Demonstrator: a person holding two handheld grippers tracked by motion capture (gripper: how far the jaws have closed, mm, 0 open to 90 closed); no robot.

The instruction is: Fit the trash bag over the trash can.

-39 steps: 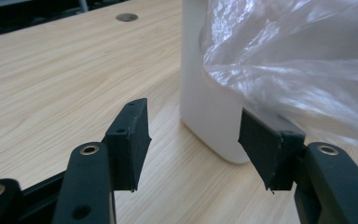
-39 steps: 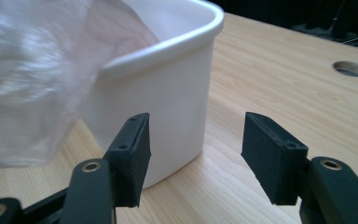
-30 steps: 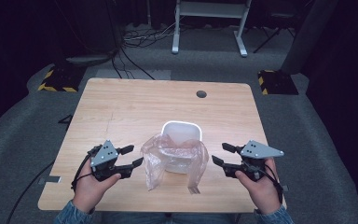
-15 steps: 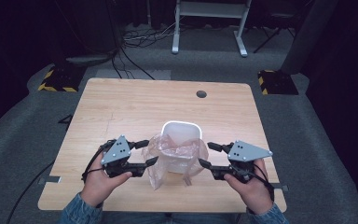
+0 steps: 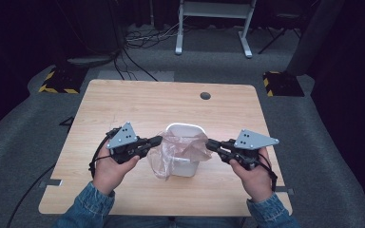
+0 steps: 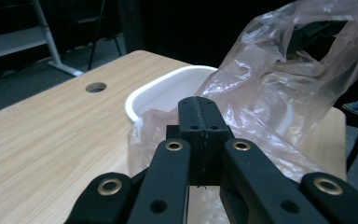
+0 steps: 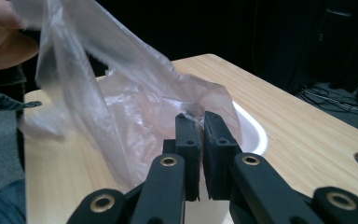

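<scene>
Both grippers have just closed their jaws on the plastic bag [image 5: 178, 152], which sits over the white bin [image 5: 183, 164] near the table's [image 5: 123, 104] front middle. The left gripper [image 5: 158, 140] pinches its left edge, the right gripper [image 5: 209, 144] its right. Ideally the person pulls both edges evenly apart, keeping the film taut without tearing.

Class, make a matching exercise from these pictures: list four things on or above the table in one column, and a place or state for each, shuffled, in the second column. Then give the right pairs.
1. left hand-held gripper
2. right hand-held gripper
3. white tub
4. round hole

A. in the tabletop's far part
B. pinches the plastic bag at its left edge
C. stands inside the bag
D. pinches the bag's right edge

Pairs: 1-B, 2-D, 3-C, 4-A
</scene>
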